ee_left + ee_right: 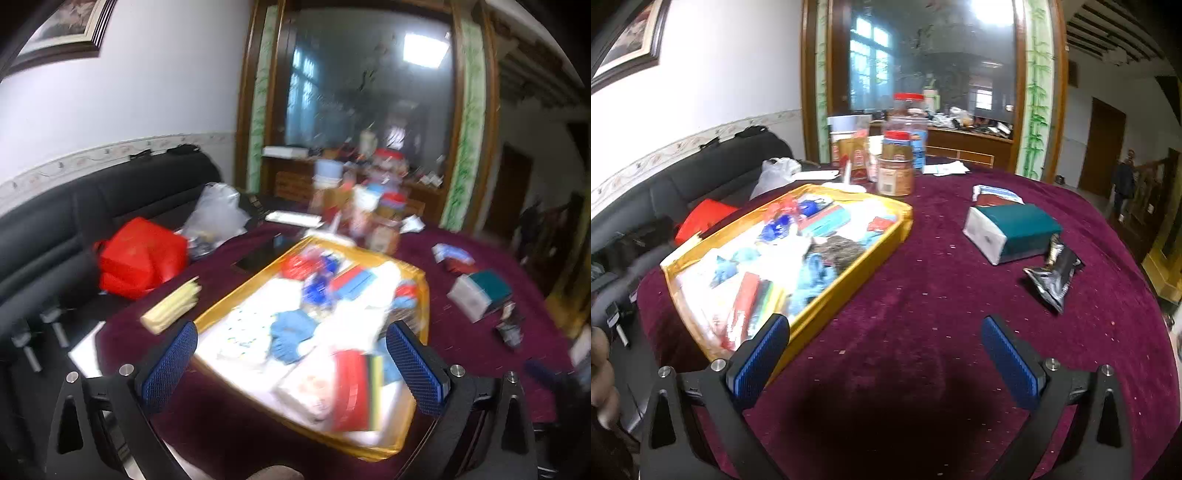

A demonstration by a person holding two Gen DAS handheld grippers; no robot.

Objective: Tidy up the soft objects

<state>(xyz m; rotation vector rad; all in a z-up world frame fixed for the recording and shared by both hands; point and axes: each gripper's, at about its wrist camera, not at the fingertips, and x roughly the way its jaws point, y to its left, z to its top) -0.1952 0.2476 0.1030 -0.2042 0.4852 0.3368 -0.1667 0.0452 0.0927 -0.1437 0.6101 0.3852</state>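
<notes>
Both the left gripper [291,354] and the right gripper [886,354] have black angular arms with triangular cut-outs, round silver screws [126,369] on top, and long fingers faced with blue dimpled pads [761,357].

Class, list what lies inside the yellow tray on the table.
The yellow tray holds blue cloth, a red packet, white packs and a dark mottled item. Whatever lies beneath them is covered.

No readable text anywhere. Jars [894,173] behind the yellow tray [849,280] carry labels, tissue pack [1010,230] has print, all too blurred to read.
</notes>
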